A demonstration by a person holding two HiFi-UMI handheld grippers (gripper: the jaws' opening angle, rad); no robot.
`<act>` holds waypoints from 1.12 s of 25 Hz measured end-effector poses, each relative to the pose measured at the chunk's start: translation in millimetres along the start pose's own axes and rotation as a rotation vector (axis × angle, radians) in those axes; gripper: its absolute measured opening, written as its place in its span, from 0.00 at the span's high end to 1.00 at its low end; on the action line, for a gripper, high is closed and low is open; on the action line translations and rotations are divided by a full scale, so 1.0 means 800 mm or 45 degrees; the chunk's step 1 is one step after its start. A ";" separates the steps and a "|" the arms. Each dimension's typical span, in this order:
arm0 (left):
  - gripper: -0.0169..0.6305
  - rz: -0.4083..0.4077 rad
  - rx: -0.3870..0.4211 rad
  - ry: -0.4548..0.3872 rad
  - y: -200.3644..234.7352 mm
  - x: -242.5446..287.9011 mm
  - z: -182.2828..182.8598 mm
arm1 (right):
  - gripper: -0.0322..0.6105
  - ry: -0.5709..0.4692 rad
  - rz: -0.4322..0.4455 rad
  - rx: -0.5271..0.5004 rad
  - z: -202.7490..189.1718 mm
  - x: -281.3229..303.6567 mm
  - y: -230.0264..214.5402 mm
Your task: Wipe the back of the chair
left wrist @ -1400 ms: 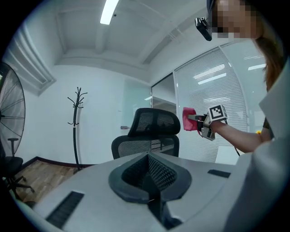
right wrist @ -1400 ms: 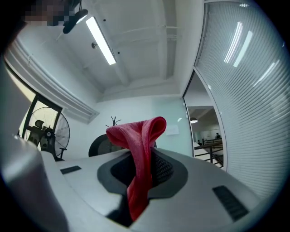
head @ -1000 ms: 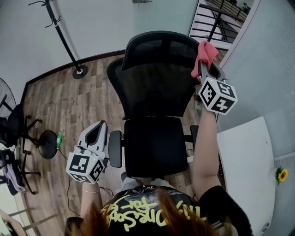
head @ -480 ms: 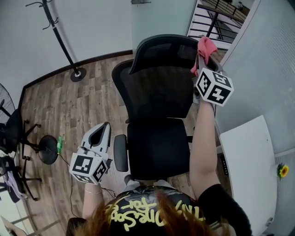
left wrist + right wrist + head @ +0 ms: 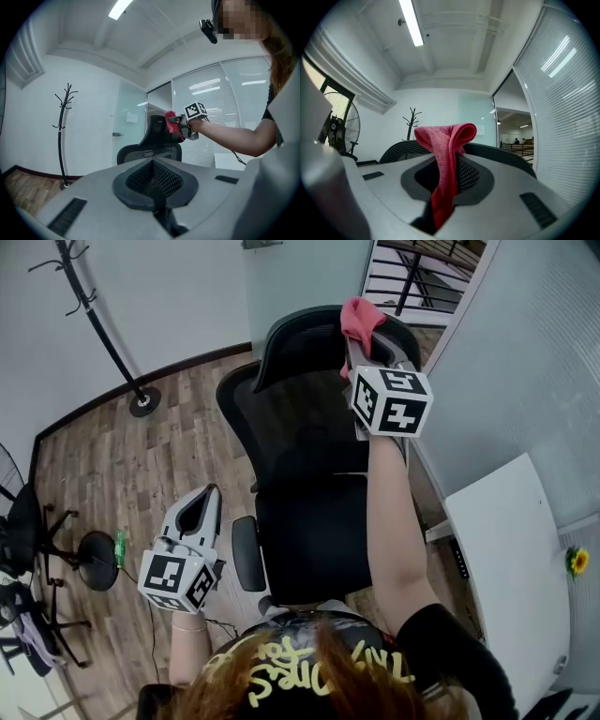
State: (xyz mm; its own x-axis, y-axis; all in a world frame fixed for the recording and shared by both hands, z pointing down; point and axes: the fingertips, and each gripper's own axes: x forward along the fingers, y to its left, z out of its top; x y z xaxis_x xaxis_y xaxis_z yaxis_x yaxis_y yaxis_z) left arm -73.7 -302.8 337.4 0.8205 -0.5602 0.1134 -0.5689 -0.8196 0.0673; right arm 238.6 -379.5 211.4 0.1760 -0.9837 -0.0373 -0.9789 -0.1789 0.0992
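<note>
At the top of the black mesh office chair (image 5: 319,437), the right gripper (image 5: 356,334) holds a folded red terry cloth (image 5: 359,315) against the rim of the curved headrest (image 5: 300,334). Its jaws are pinched on the cloth, which sticks up past the tips and trails down between them (image 5: 446,159). The left gripper (image 5: 206,495) hangs low beside the chair's left armrest (image 5: 244,554), well apart from the cloth. Its jaws are pressed together with nothing between them, so it takes no part in the wiping.

The wiping looks under way but far from finished. The cloth works only the headrest's upper edge, and the broad mesh backrest (image 5: 309,418) below it appears not yet covered. The rear face cannot be seen.

Compared with half a second ago, the right gripper and cloth have slid from the headrest's right end inward along the rim, towards its middle. The left gripper stays roughly where it was by the armrest.
</note>
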 end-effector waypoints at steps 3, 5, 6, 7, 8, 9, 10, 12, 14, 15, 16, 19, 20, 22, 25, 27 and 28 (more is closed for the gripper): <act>0.98 -0.007 0.007 0.002 0.001 0.003 0.000 | 0.86 -0.005 0.035 -0.001 -0.001 0.007 0.019; 0.98 -0.004 0.009 0.003 0.005 0.002 0.000 | 0.86 -0.011 0.056 0.002 -0.001 0.011 0.032; 0.98 -0.003 0.010 0.003 0.008 0.000 -0.001 | 0.86 -0.015 0.065 0.003 0.000 0.013 0.039; 0.98 -0.003 0.010 0.003 0.011 -0.003 0.000 | 0.86 -0.019 0.074 0.004 0.002 0.013 0.048; 0.98 -0.004 0.011 0.004 0.014 -0.007 0.001 | 0.85 -0.023 0.083 0.008 0.004 0.013 0.056; 0.98 -0.004 0.011 0.005 0.017 -0.010 0.003 | 0.85 -0.026 0.093 0.011 0.007 0.013 0.063; 0.98 -0.005 0.011 0.006 0.019 -0.013 0.004 | 0.86 -0.028 0.102 0.011 0.008 0.013 0.071; 0.98 -0.005 0.012 0.008 0.023 -0.017 0.004 | 0.86 -0.031 0.124 0.007 0.011 0.011 0.085; 0.98 -0.008 0.014 0.012 0.025 -0.018 0.003 | 0.86 -0.031 0.153 0.003 0.010 0.010 0.099; 0.98 -0.011 0.016 0.014 0.025 -0.017 0.001 | 0.86 -0.032 0.169 0.001 0.008 0.010 0.105; 0.98 -0.014 0.018 0.016 0.025 -0.015 0.000 | 0.86 -0.032 0.184 -0.001 0.006 0.009 0.112; 0.98 -0.024 0.025 0.017 0.025 -0.013 -0.003 | 0.86 -0.035 0.216 -0.017 -0.004 0.007 0.132; 0.98 -0.027 0.026 0.016 0.025 -0.013 -0.003 | 0.86 -0.037 0.221 -0.026 -0.006 0.006 0.138; 0.98 -0.033 0.026 0.015 0.026 -0.014 -0.002 | 0.86 -0.039 0.232 -0.040 -0.008 0.003 0.150; 0.98 -0.042 0.029 0.019 0.028 -0.016 0.000 | 0.86 -0.038 0.253 -0.044 -0.010 0.000 0.166; 0.98 -0.047 0.029 0.020 0.029 -0.019 0.002 | 0.86 -0.037 0.259 -0.068 -0.009 -0.001 0.179; 0.98 -0.049 0.029 0.020 0.030 -0.021 0.003 | 0.86 -0.035 0.269 -0.081 -0.009 -0.003 0.186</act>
State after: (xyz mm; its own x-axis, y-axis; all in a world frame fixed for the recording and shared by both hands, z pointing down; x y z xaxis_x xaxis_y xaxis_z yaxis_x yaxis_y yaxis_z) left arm -100.8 -313.0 334.8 0.8405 -0.5267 0.1269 -0.5357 -0.8430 0.0492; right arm 93.1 -403.8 233.3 -0.0361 -0.9987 -0.0358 -0.9850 0.0295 0.1699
